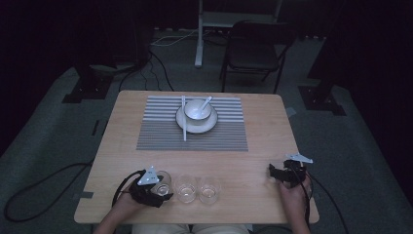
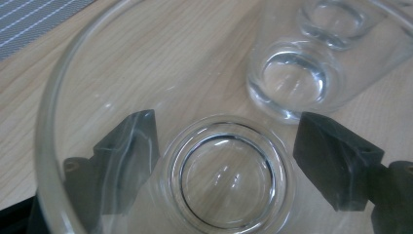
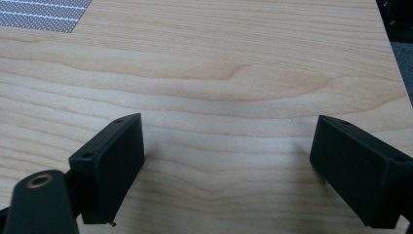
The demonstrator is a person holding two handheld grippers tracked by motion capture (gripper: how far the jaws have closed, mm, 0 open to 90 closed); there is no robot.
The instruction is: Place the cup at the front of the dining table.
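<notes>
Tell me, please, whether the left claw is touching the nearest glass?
Touching. In the left gripper view, the left claw has its black jaws pressed against both sides of the glass, one seen through the glass wall.

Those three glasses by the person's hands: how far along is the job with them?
It looks barely started. The place setting is laid: bowl on plate on the striped mat. In hand: the left hand-held gripper is shut on the leftmost glass, which stands on the table. Left to do, probably: the other two glasses stand untouched, and the right hand-held gripper is open over bare wood.
</notes>
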